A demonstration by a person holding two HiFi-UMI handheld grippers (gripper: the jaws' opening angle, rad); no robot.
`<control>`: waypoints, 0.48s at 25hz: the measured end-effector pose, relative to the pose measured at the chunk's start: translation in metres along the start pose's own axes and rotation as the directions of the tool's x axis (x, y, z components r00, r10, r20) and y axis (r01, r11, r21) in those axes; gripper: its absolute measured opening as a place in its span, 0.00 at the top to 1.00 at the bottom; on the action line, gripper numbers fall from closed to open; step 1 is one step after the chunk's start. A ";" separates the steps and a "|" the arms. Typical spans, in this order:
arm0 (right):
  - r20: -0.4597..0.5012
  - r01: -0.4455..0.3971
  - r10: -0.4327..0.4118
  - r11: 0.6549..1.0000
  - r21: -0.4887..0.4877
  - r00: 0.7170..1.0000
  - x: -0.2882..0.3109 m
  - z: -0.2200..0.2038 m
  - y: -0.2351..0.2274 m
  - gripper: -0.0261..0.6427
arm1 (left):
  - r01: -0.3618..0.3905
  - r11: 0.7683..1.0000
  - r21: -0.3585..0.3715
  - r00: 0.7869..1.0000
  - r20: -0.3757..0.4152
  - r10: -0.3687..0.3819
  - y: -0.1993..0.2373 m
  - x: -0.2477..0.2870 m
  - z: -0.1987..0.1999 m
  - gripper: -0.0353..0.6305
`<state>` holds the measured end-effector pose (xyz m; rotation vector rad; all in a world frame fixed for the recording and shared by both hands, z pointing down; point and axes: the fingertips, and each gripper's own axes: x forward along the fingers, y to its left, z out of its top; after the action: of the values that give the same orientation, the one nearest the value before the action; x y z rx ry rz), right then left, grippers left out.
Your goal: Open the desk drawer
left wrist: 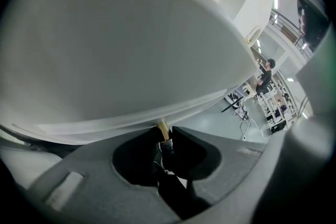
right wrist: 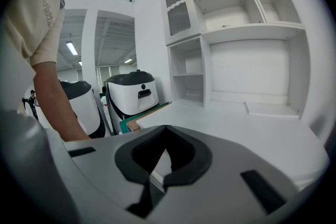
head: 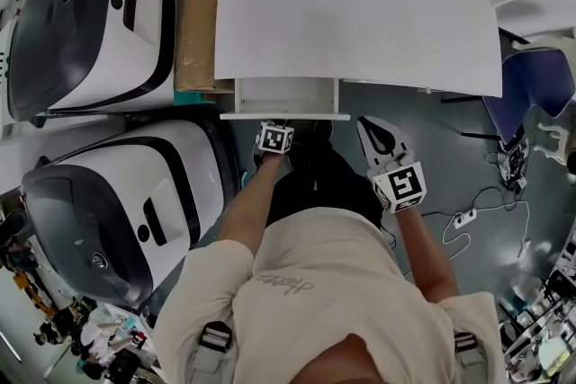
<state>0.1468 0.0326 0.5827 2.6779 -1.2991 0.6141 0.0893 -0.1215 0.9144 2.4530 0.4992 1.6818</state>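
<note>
The white desk (head: 360, 22) has a shallow drawer (head: 283, 94) standing part-way out, its front panel (head: 283, 115) facing me. My left gripper (head: 274, 136) is right at that panel, its jaws hidden beneath it in the head view. In the left gripper view the drawer front (left wrist: 131, 50) fills the frame, and the left gripper (left wrist: 166, 136) is shut on a small tan drawer handle (left wrist: 163, 127). My right gripper (head: 380, 139) hangs free to the right of the drawer below the desk edge; in its own view the right gripper (right wrist: 164, 177) is shut on nothing.
Two large white-and-black machines (head: 90, 22) (head: 126, 211) stand left of the desk, with a brown board (head: 198, 18) against the desk's side. A blue chair (head: 531, 90) and a power strip with cables (head: 463, 218) are on the right. White shelves (right wrist: 236, 23) rise behind the desk.
</note>
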 end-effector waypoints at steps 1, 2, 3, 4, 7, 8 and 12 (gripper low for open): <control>0.001 0.009 -0.009 1.000 -0.003 1.000 -0.003 0.000 0.002 0.97 | 0.001 1.000 0.003 1.000 0.000 -0.001 -0.001 -0.001 -0.003 0.81; 0.001 0.018 -0.018 1.000 -0.005 1.000 -0.006 0.000 0.005 0.97 | 0.001 1.000 0.002 1.000 0.001 -0.001 -0.003 -0.003 -0.007 0.81; 0.000 0.026 -0.026 1.000 -0.009 1.000 -0.010 0.000 0.008 0.97 | 0.003 1.000 0.000 1.000 0.002 -0.003 -0.005 -0.003 -0.010 0.81; -0.001 0.034 -0.034 0.999 -0.011 0.999 -0.013 -0.001 0.011 0.97 | 0.006 1.000 -0.001 1.000 0.003 -0.006 -0.007 -0.004 -0.013 0.81; -0.002 0.057 -0.057 0.998 -0.010 0.998 -0.023 -0.005 0.023 0.97 | 0.014 1.000 0.013 1.000 0.003 -0.015 -0.010 -0.008 -0.026 0.81; -0.001 0.065 -0.065 0.998 -0.008 0.998 -0.026 -0.007 0.027 0.97 | 0.018 1.000 0.019 1.000 0.007 -0.018 -0.011 -0.009 -0.029 0.81; -0.003 0.090 -0.090 0.996 0.001 0.996 -0.035 -0.016 0.043 0.97 | 0.027 0.999 0.037 0.999 0.018 -0.027 -0.013 -0.011 -0.032 0.81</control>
<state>0.0894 0.0356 0.5794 2.7177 -1.1700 0.6076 0.0539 -0.1161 0.9128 2.4733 0.5634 1.6531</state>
